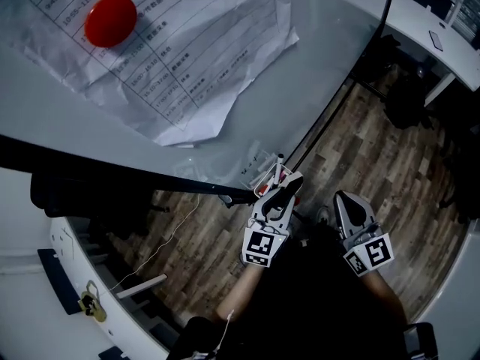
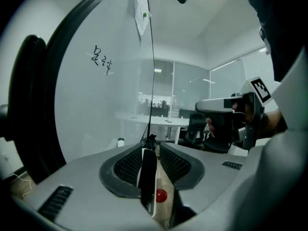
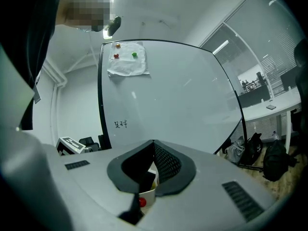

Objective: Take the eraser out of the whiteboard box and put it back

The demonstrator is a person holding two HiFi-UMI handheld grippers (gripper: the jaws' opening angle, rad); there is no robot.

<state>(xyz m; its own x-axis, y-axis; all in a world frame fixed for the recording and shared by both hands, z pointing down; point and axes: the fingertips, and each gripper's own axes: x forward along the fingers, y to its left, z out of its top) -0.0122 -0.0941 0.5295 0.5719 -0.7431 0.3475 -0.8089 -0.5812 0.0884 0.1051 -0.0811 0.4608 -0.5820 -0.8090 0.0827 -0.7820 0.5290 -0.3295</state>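
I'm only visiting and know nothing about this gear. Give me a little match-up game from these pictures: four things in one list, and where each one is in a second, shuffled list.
Things:
1. red magnet
2. black scribble
3. dark backpack
4. left gripper

Places:
A. on the wooden floor
B. on the bare whiteboard
C. right by the small box at the whiteboard's lower edge
D. on the paper sheet

Pairs: 1-D, 2-B, 3-A, 4-C
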